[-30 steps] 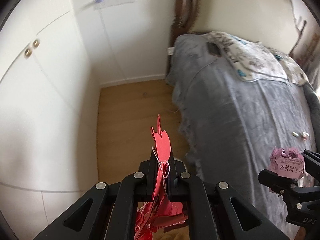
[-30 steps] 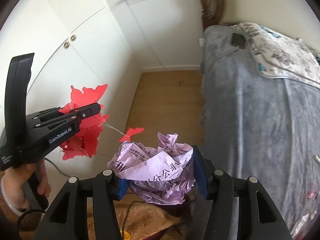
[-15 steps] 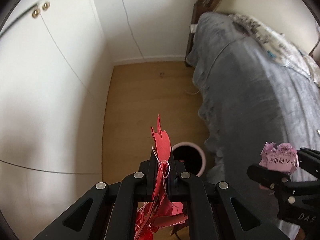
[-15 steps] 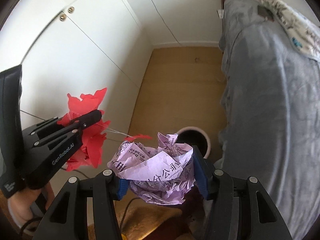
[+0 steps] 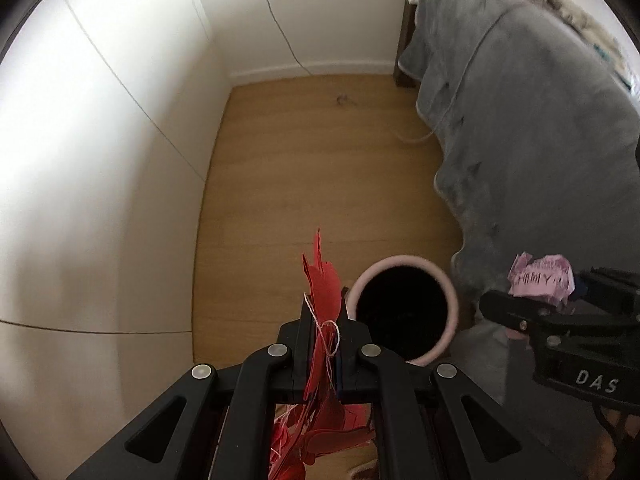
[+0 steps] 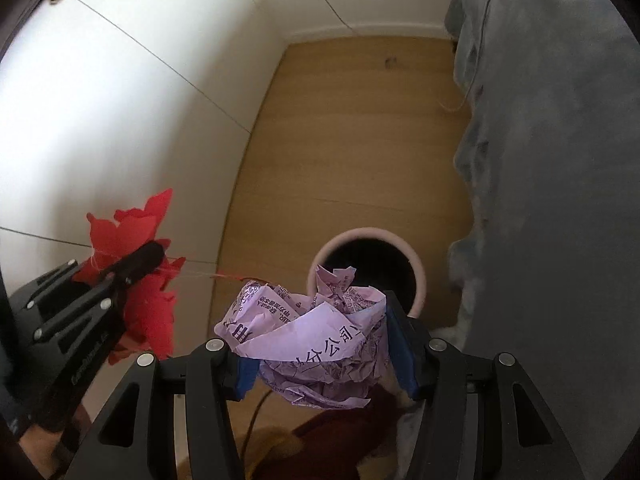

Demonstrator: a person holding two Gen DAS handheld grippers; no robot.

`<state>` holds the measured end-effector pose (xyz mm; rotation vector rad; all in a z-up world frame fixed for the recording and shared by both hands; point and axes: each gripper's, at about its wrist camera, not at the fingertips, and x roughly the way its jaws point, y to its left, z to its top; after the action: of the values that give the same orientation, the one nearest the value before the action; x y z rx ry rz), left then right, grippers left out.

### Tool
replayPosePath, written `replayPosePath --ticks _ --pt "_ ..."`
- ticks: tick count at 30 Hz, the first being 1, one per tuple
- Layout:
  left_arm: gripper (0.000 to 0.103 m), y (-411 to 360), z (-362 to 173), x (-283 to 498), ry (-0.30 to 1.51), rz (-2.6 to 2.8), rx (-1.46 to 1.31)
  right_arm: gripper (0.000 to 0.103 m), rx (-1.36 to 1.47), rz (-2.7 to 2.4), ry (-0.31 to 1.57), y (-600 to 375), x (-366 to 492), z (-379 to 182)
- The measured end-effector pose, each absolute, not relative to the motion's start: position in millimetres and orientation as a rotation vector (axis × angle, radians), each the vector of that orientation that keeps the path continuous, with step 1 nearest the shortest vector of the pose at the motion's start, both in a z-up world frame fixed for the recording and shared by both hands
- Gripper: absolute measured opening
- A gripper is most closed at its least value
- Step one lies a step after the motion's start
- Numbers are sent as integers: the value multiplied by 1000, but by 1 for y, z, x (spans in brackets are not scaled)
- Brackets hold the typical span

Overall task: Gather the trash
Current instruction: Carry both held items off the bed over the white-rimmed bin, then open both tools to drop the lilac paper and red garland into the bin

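Observation:
My left gripper [image 5: 323, 326] is shut on red paper cut-outs with white string [image 5: 322, 280]; it also shows in the right wrist view [image 6: 136, 264] with the red paper [image 6: 132, 236]. My right gripper [image 6: 316, 320] is shut on a crumpled purple printed paper ball [image 6: 316, 332], also visible in the left wrist view [image 5: 542, 278]. A round pink-rimmed trash bin [image 5: 402, 308] with a dark inside stands on the wooden floor just ahead of and below both grippers; it also shows in the right wrist view [image 6: 366, 240].
A bed with a grey blanket [image 5: 532, 120] hangs down to the floor on the right, close to the bin. White wardrobe doors [image 5: 100, 160] line the left. A wooden floor strip [image 5: 312, 160] runs between them. A brown fabric thing [image 6: 280, 452] lies below.
Both grippers have tilted down and moved forward with their loads. The bin has come into view and now sits just ahead of the fingertips.

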<state>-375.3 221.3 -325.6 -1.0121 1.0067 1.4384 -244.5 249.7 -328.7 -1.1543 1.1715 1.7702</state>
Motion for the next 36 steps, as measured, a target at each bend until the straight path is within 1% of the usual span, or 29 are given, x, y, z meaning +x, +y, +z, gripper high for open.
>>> replayPosePath --ticks 3,7,12,18,25,32,36 --pt "7 229 -349 -370 1033 1417 -1010 54 -1158 1762 1189 259 -244 -356" --pt "7 228 -363 -365 1057 1401 -999 53 -1195 1748 1198 262 -246 -386" --pt "7 231 -373 -363 1078 1391 -995 53 -1207 1746 1199 266 -243 -396" --pt "7 235 -393 -357 1104 1370 -999 53 -1261 1705 1227 273 -243 -424" --pt "7 235 -395 -355 1110 1358 -1000 55 -1271 1704 1247 274 -248 -433" --pt "7 237 -398 -353 1104 1355 -1005 83 -1235 1698 1239 277 -246 -432" --pt "7 238 -397 -349 1105 1349 -1000 84 -1247 1669 1243 278 -242 -435"
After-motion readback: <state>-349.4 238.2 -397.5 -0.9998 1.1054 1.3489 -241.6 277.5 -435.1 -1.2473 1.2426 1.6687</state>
